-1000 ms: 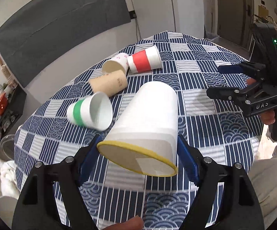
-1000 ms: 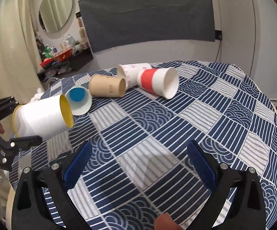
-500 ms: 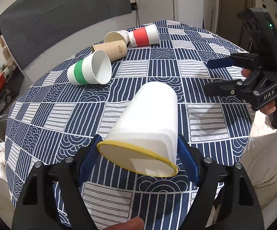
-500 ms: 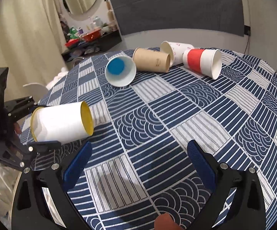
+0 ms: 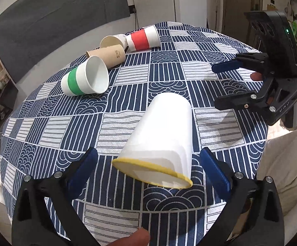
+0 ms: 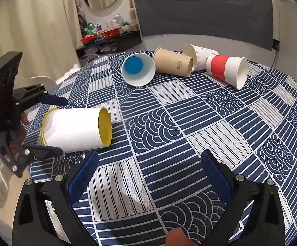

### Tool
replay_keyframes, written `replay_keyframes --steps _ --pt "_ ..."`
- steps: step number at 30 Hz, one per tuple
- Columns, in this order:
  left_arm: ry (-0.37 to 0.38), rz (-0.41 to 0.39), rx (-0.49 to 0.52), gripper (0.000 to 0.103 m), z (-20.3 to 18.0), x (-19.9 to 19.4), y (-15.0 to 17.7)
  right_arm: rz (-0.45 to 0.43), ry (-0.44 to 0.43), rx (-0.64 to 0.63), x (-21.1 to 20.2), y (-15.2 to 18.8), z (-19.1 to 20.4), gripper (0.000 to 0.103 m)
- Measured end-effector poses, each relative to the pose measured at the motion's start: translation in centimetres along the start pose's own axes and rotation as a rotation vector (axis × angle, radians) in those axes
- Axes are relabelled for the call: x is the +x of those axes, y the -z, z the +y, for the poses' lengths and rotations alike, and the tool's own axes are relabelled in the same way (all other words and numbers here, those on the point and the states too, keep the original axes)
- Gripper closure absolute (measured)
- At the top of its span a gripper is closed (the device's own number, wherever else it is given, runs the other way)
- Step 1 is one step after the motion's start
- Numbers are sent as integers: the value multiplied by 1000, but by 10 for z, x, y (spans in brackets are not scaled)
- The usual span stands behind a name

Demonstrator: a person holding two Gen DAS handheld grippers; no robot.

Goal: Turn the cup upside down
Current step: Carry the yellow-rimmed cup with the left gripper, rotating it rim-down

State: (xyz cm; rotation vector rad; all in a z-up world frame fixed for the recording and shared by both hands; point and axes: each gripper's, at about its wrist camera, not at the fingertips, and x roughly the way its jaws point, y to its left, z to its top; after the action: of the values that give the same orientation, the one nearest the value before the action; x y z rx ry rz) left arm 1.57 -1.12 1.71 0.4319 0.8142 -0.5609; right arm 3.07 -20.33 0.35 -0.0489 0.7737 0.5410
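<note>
A white paper cup with a yellow rim lies on its side on the blue patterned tablecloth. Its mouth faces my left gripper, which is open, with a blue pad on each side of the cup and a gap to both. In the right wrist view the same cup lies at the left, its yellow base toward the table's middle, between the left gripper's fingers. My right gripper is open and empty over the tablecloth; it also shows in the left wrist view.
Several other cups lie on their sides at the far end: a green-banded one, a brown one, a patterned white one and a red-banded one. The table edge runs close to the person's body.
The left gripper lowered the white cup onto the table and opened, letting it go. The right gripper stayed open and moved a little nearer the table.
</note>
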Motion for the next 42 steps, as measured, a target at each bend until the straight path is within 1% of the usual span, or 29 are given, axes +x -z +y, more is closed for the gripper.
replay_keyframes --steps 5,7,11,14,18,22,26,29,31,35,37,39,40,42 --pt "-6 -15 8 6 -3 -7 4 2 10 -40 2 1 7 8" --pt "-7 -14 5 6 -4 -8 6 8 0 -59 2 3 10 8" --pt "-7 -35 -4 6 -10 -16 14 31 -96 -93 3 4 13 8" --pt "-10 -51 -14 6 -13 -22 21 30 -115 -135 0 3 17 8" --pt "-34 -78 -23 6 -16 -33 30 29 -149 -235 -5 3 22 8" --pt "-65 -87 -42 6 -11 -42 39 71 -189 -330 -7 3 22 8" --pt "-95 -96 -77 6 0 -48 48 82 -269 -381 -16 -7 20 8" --pt "-115 -85 -106 6 10 -46 53 59 -289 -439 -23 -16 22 8" --pt "-121 -69 -119 6 17 -42 58 66 -315 -487 -22 -21 26 8" --pt "-113 -19 -147 6 25 -32 65 123 -360 -575 -10 -31 33 8" --pt "-122 -7 -149 6 25 -29 66 176 -388 -610 3 -36 37 8" --pt "-109 -3 -151 6 23 -27 67 213 -406 -641 15 -41 40 8" --pt "-107 -2 -147 6 22 -27 67 216 -416 -654 20 -44 41 8" --pt "-112 -10 -132 6 19 -29 65 192 -416 -686 28 -48 44 8"
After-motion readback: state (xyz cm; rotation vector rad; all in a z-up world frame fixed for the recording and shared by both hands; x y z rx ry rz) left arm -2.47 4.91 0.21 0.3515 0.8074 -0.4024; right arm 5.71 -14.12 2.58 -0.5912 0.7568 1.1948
